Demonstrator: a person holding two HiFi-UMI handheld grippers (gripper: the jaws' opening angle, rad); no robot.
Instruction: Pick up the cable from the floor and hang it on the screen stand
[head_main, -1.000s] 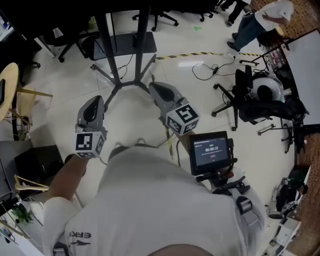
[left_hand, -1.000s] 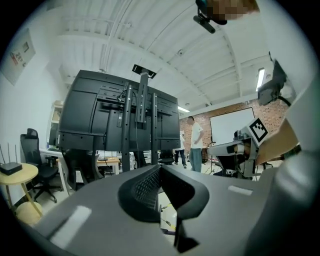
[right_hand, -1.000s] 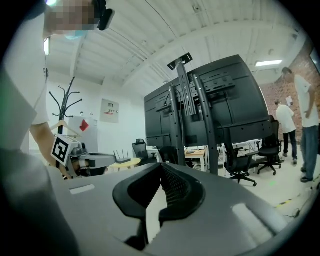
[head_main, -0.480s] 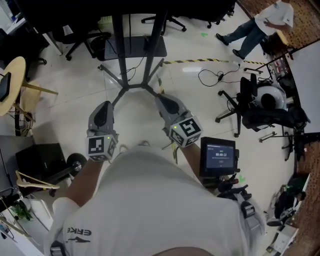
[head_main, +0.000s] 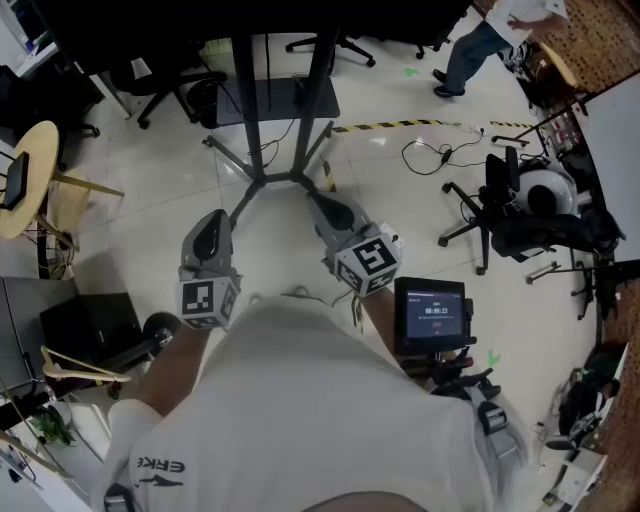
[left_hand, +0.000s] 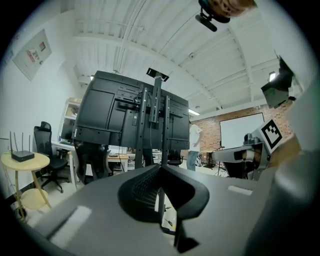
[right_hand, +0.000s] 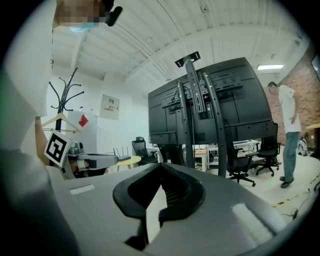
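Observation:
The black screen stand (head_main: 265, 110) rises from splayed floor legs (head_main: 262, 178) just ahead of both grippers. A loose black cable (head_main: 428, 152) lies coiled on the pale floor to the right. My left gripper (head_main: 213, 218) and right gripper (head_main: 316, 198) are held side by side and point at the stand's base. In the left gripper view the gripper (left_hand: 160, 167) is shut with nothing between the jaws, and the screen's back (left_hand: 125, 115) fills the view ahead. The right gripper (right_hand: 161, 165) is also shut and empty, and faces the screen (right_hand: 210, 100).
A black office chair (head_main: 500, 200) and clutter stand at the right. A round wooden table (head_main: 25, 175) sits at the left, with dark boxes (head_main: 85, 325) below it. Yellow-black tape (head_main: 400, 125) crosses the floor. A person (head_main: 490, 35) walks at the back right. A coat rack (right_hand: 62, 100) shows in the right gripper view.
Both grippers have come closer to the stand's base and stayed shut. The person at the back right has walked further away.

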